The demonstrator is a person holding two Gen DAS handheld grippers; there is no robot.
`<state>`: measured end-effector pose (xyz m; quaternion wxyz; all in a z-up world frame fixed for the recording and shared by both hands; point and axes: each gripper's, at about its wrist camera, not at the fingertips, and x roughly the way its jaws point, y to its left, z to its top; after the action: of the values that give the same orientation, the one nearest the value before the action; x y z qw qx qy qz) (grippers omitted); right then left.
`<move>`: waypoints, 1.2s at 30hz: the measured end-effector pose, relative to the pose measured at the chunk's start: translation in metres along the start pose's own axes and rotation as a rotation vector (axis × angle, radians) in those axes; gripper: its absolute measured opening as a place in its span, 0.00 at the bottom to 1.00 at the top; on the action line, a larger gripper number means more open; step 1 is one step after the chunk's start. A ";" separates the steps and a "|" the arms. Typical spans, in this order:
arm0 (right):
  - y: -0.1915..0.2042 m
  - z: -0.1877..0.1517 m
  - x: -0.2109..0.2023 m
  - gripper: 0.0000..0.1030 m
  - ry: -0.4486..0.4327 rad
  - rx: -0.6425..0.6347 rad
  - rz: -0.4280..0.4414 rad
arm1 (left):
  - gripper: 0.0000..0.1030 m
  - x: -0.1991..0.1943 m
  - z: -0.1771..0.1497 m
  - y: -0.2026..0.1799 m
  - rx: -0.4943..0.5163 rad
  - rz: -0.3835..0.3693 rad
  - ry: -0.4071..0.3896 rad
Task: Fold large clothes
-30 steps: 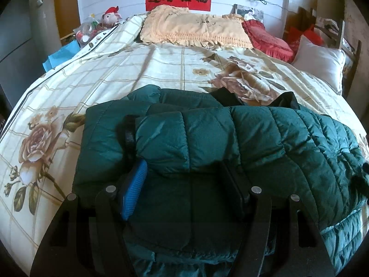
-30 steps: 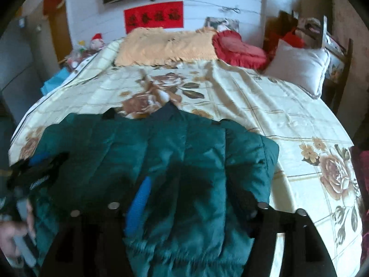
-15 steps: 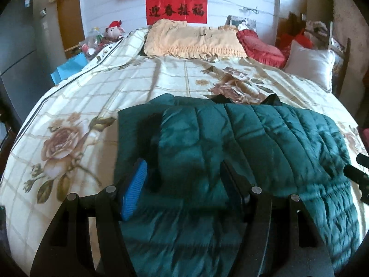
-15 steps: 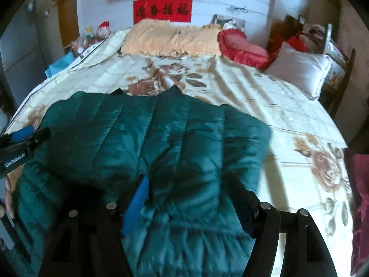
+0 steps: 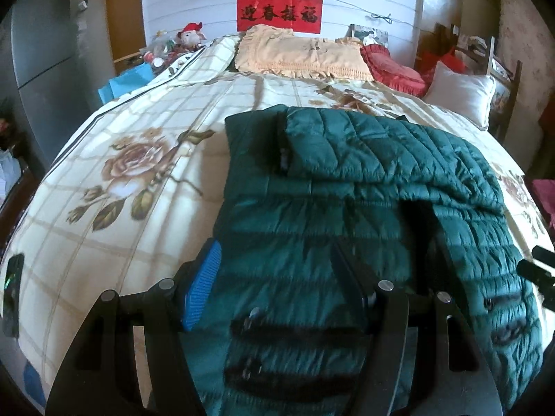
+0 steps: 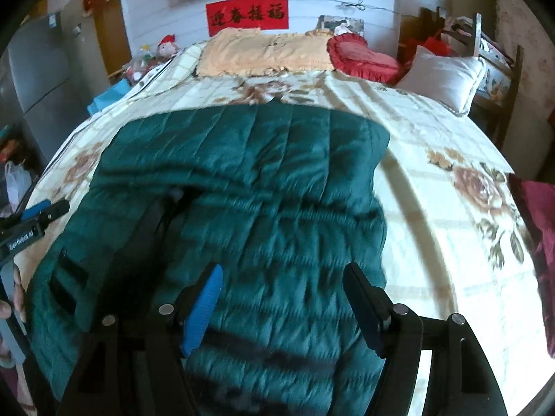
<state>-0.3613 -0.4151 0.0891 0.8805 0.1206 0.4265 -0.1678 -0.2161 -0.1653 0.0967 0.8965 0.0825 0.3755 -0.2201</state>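
A dark green quilted jacket (image 5: 312,215) lies spread on the floral bedspread (image 5: 131,180), with one part folded across its upper half. My left gripper (image 5: 274,256) hovers over the jacket's near end by the pocket openings; its jaws stand apart and the pads do not press the fabric. In the right wrist view the same jacket (image 6: 277,180) fills the middle. My right gripper (image 6: 284,270) is open above the jacket's lower right part. The left gripper (image 6: 34,215) shows at that view's left edge, held by a hand (image 6: 15,294). The right gripper's tip (image 5: 537,270) shows at the left wrist view's right edge.
Pillows line the head of the bed: a yellow one (image 5: 301,55), a red one (image 5: 392,66) and a white one (image 5: 461,93). A dark red cloth (image 6: 534,242) lies at the bed's right side. A grey fridge (image 5: 41,52) stands on the left.
Both grippers have drawn back toward the near end of the bed. The jacket looks farther off, and its lower part with the pockets has come into view under the left gripper.
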 end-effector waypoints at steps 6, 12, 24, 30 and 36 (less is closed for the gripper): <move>0.005 -0.026 -0.003 0.68 0.029 0.015 0.017 | 0.64 -0.014 -0.019 0.005 -0.012 -0.006 0.002; 0.005 -0.044 -0.009 0.68 0.046 0.016 0.014 | 0.64 -0.018 -0.034 0.008 -0.003 0.000 0.022; -0.001 -0.071 -0.018 0.71 0.107 -0.002 0.003 | 0.64 -0.025 -0.061 0.033 -0.036 0.007 0.069; -0.007 -0.082 -0.024 0.71 0.126 0.006 -0.012 | 0.64 -0.027 -0.073 0.052 -0.096 -0.030 0.116; -0.016 -0.091 -0.036 0.75 0.125 0.009 -0.026 | 0.64 -0.031 -0.084 0.057 -0.076 -0.023 0.142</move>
<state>-0.4533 -0.3904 0.0616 0.8494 0.1291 0.4816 -0.1732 -0.2627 -0.0779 0.0590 0.8675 0.0596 0.4471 -0.2098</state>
